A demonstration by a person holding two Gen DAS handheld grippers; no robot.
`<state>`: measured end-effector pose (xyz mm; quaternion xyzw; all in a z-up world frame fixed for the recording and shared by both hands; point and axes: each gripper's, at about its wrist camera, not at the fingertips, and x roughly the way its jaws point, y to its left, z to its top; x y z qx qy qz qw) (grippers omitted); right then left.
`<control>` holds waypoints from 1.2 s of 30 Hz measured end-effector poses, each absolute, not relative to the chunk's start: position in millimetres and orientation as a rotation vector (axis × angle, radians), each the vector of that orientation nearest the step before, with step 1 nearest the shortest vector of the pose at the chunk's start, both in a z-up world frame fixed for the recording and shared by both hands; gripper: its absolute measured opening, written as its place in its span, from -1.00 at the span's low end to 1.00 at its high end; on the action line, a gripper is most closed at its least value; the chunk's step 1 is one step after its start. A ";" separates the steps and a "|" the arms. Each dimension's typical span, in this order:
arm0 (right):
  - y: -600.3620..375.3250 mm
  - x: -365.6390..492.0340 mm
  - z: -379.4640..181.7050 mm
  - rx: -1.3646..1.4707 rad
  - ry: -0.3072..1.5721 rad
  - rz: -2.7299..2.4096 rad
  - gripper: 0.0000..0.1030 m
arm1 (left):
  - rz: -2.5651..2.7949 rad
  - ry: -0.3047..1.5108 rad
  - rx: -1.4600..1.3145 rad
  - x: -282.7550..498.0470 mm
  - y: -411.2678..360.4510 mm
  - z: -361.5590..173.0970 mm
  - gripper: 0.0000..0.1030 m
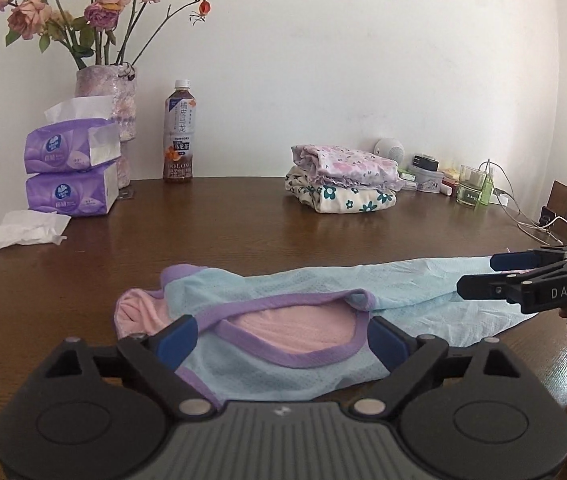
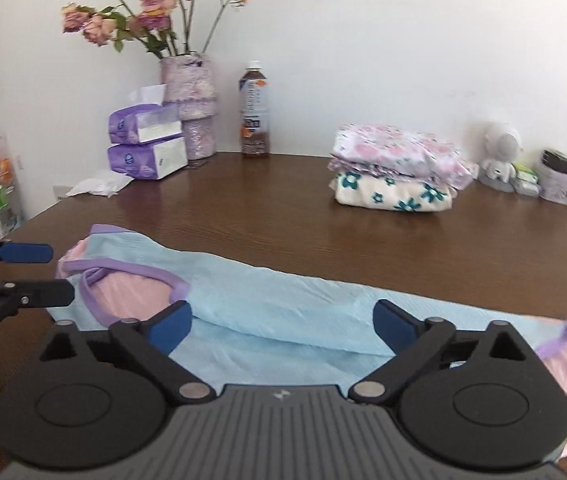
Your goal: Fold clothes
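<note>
Both grippers spread wide over a light-blue garment on the wooden table.

The left gripper [image 1: 281, 334] has its blue-padded fingers [image 1: 177, 338] well apart, one on each side of the purple-trimmed neck opening, gripping nothing; the right gripper [image 2: 283, 322] stands just as wide over the middle of the cloth, also pressing on nothing. The garment [image 1: 303, 300] — light blue mesh with a pink lining and purple binding — lies folded lengthwise along the near edge of the table [image 1: 243, 220]. Farther back sits a stack of folded floral clothes [image 1: 343, 178] (two pieces, pink-flowered on teal-flowered). Against the wall stand a tea bottle [image 1: 179, 132], two purple tissue packs [image 1: 71, 168] and a vase of dried roses [image 1: 111, 96].
</note>
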<state>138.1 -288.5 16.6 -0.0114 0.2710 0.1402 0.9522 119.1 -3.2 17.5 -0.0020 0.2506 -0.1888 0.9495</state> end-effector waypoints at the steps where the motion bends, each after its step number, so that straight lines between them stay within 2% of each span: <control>1: -295.4 135.6 15.6 -0.007 0.558 0.267 0.99 | -0.380 0.515 -0.013 117.4 -4.8 15.8 0.79; 13: -367.1 96.8 -0.8 0.085 0.599 0.075 0.99 | -0.364 0.528 -0.102 100.3 -26.5 8.3 0.81; 21: -379.6 79.1 -5.1 0.100 0.599 0.082 0.99 | -0.360 0.521 -0.107 85.9 -39.8 9.3 0.82; 30: -384.3 65.2 -9.0 0.127 0.603 0.116 0.99 | -0.270 0.531 -0.149 79.7 -21.0 11.1 0.82; 36: -374.9 69.1 -7.9 0.099 0.609 0.142 0.99 | -0.125 0.534 -0.215 102.4 11.9 17.1 0.82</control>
